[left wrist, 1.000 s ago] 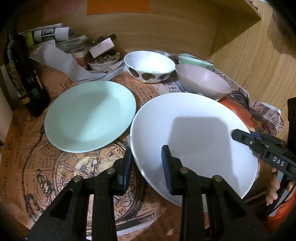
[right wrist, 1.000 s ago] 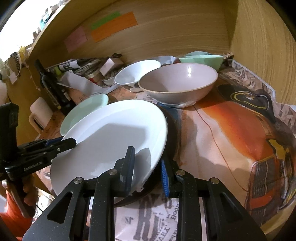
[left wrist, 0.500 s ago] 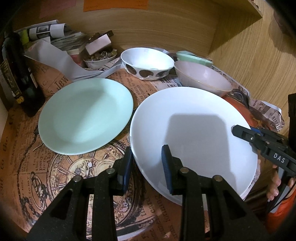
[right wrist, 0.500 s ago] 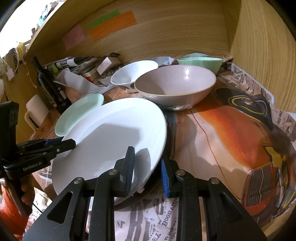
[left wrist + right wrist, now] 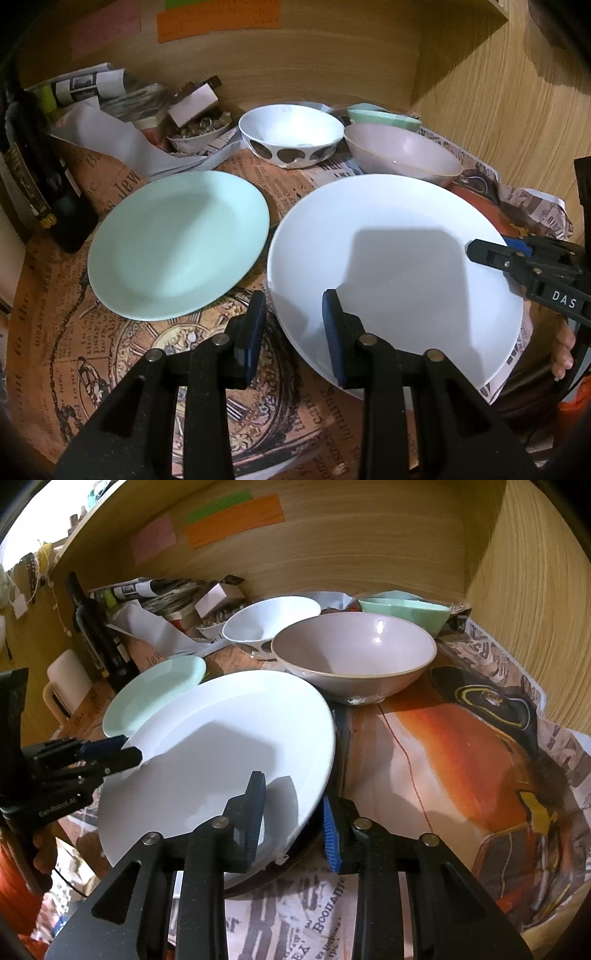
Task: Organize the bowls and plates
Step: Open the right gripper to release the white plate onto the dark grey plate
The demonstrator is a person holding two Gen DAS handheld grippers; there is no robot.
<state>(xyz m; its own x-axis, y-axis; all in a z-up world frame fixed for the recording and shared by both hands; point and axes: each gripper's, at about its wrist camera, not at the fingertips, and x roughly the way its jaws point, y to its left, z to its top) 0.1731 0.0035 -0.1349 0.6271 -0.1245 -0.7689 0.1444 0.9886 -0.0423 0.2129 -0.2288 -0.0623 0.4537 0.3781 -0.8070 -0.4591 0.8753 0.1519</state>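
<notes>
A large white plate [image 5: 391, 266] is held tilted above the table between both grippers. My left gripper [image 5: 293, 332] is shut on its near-left rim; it also shows in the right wrist view [image 5: 110, 751]. My right gripper [image 5: 291, 812] is shut on the plate's [image 5: 221, 760] right rim; it also shows in the left wrist view [image 5: 480, 253]. A mint green plate [image 5: 177, 243] lies flat to the left. Behind stand a white bowl with dark spots [image 5: 291, 138], a pinkish-grey bowl [image 5: 354, 653] and a mint green bowl [image 5: 406, 611].
A dark bottle [image 5: 40, 184] stands at the left. Folded newspapers [image 5: 103, 92] and a small dish of trinkets [image 5: 195, 134] crowd the back left. Wooden walls [image 5: 528, 590] close the back and right. Newspaper sheets [image 5: 480, 738] cover the table.
Both grippers have lifted the white plate slightly and drawn it a little toward the front; the bowls and green plate have not moved.
</notes>
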